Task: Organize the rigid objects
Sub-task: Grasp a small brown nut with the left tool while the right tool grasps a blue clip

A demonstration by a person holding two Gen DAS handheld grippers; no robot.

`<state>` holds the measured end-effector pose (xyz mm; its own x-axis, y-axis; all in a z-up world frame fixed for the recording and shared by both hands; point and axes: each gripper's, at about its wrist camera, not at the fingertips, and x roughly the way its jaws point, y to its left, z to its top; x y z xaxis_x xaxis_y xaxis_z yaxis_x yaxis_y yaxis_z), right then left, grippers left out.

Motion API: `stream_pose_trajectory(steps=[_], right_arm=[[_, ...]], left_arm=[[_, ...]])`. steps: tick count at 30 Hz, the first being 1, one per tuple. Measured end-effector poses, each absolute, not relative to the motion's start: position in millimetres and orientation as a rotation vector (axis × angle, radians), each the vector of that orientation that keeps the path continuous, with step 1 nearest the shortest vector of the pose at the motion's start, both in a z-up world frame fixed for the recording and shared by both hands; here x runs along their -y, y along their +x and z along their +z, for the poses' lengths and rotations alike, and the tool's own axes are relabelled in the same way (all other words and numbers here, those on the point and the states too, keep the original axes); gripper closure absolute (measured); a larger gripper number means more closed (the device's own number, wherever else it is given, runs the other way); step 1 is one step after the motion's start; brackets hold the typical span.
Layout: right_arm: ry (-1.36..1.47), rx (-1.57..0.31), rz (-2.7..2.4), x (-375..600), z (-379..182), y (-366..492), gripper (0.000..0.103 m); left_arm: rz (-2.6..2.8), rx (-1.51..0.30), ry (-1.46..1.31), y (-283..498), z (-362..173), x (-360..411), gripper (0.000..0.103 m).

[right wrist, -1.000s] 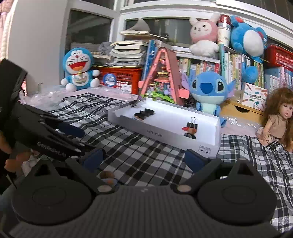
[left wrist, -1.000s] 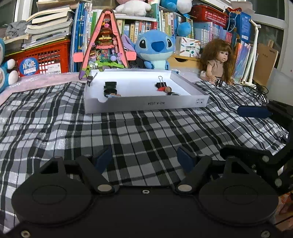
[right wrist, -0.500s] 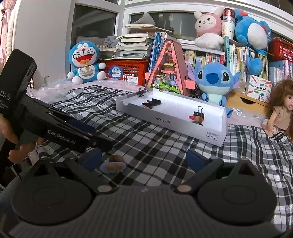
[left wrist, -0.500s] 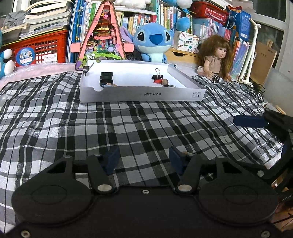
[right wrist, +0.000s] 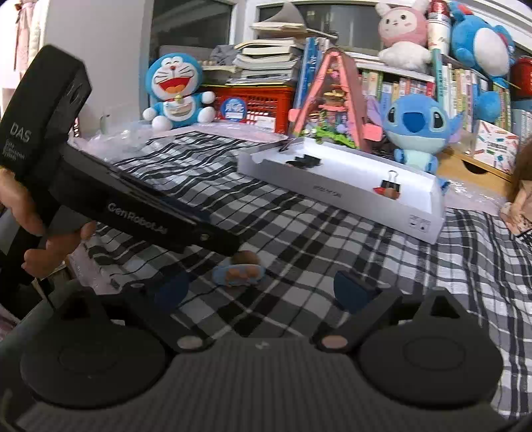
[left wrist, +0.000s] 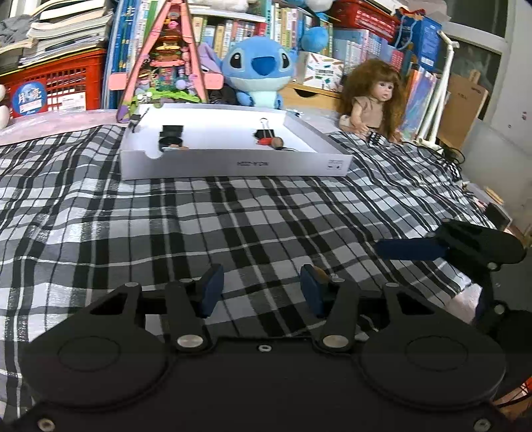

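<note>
We see a black-and-white checked cloth (left wrist: pixel 232 226) filling the middle of both views, spread over a surface whose kind we cannot tell. Behind it, across the top of the frames, stand bookshelves (left wrist: pixel 252 30) with a blue plush toy (left wrist: pixel 257 69) and, at the right of the left wrist view, a doll (left wrist: pixel 374 96).

A shallow white box (left wrist: pixel 229 162) lies on the cloth in the upper centre of the left wrist view. Inside it, black items (left wrist: pixel 171 136) sit at its left end and a binder clip (left wrist: pixel 264 131) with small pieces toward its right.

The left claw (left wrist: pixel 262 292), at the bottom of its view, is closing, with only cloth between its blue pads. The right claw (right wrist: pixel 262 289) is also closing, though its jaws are spread wide.

A small blue toy with brown parts (right wrist: pixel 239 274) lies on the cloth at lower centre of the right wrist view, just ahead of the right claw, under the left claw's tip. A hand (right wrist: pixel 36 239) grips that tool at far left.
</note>
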<state>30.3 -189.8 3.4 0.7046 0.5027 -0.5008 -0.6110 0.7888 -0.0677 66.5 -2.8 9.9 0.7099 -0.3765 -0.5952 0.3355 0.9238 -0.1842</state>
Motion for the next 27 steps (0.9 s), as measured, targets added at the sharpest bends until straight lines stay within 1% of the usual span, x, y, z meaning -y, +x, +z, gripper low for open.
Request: stream_pose_trajectory(steps=[4, 7, 10, 12, 14, 27], right_arm=[[-0.234, -0.500, 0.657, 183.2, -0.1, 31.1, 0.010], [-0.223, -0.512, 0.670, 180.3, -2.4, 32.8, 0.020], [-0.178, -0.535, 0.675, 181.5, -3.6, 36.4, 0.032], [-0.155, -0.540, 0.661, 183.2, -3.4, 38.1, 0.051], [-0.141, -0.544, 0.642, 185.5, -2.6, 40.3, 0.059], [-0.146, -0.556, 0.491, 216.4, -0.8, 43.8, 0.059]], left_arm=[[-0.403, -0.672, -0.063, 65.9, 9.8, 6.1, 0.055], [-0.396, -0.675, -0.071, 66.3, 9.7, 4.5, 0.056], [-0.388, -0.674, -0.075, 66.3, 9.9, 1.3, 0.056], [-0.385, -0.674, -0.078, 65.8, 10.1, -0.5, 0.056], [-0.386, -0.672, -0.076, 65.1, 10.1, -1.0, 0.056], [-0.442, -0.648, -0.030, 54.4, 10.2, 16.1, 0.056]])
